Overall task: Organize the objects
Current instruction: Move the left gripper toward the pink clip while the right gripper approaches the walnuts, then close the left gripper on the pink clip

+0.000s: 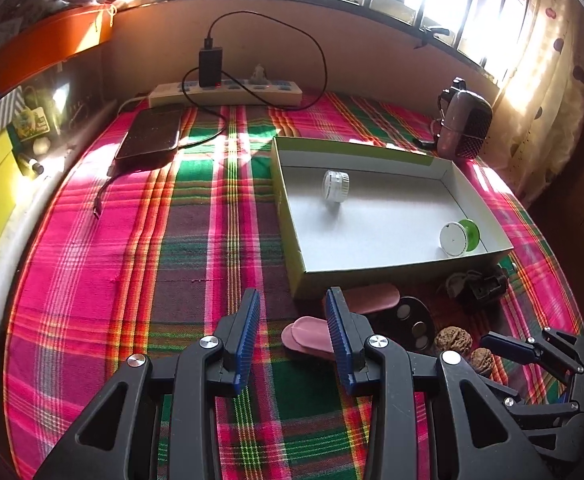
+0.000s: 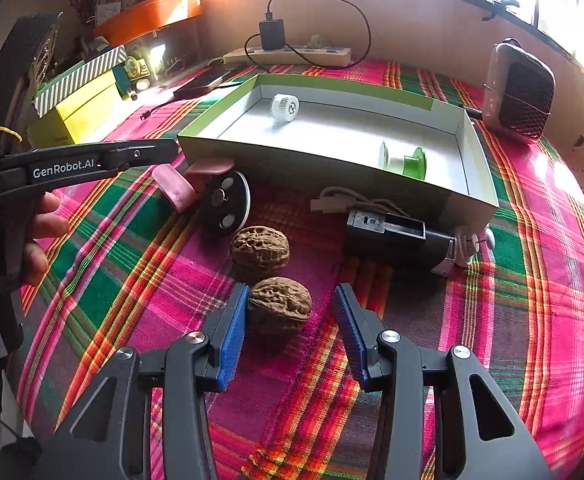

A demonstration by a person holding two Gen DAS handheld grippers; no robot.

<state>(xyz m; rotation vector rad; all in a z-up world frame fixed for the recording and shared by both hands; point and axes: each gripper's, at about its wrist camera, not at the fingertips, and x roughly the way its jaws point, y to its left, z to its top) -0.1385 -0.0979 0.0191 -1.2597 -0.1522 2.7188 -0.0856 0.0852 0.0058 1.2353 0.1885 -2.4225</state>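
A shallow white box (image 1: 292, 216) (image 2: 276, 160) with green rim sits on the plaid cloth. It holds a white roll (image 1: 335, 186) (image 2: 284, 107) and a green-and-white spool (image 1: 457, 238) (image 2: 403, 159). In front lie two pink pieces (image 1: 307, 336) (image 2: 174, 189), a black disc (image 1: 409, 322) (image 2: 226, 209), two walnuts (image 2: 260, 254) (image 2: 279, 305) and a black device (image 2: 395, 236). My right gripper (image 2: 292, 312) is open with the near walnut between its fingers, against the left pad. My left gripper (image 1: 293, 316) is open and empty beside a pink piece.
A power strip (image 1: 228, 94) with a charger and cable lies at the back. A phone (image 1: 150, 136) lies back left. A pink speaker (image 1: 465, 124) (image 2: 519, 88) stands back right. Yellow boxes (image 2: 76, 116) are at the left edge.
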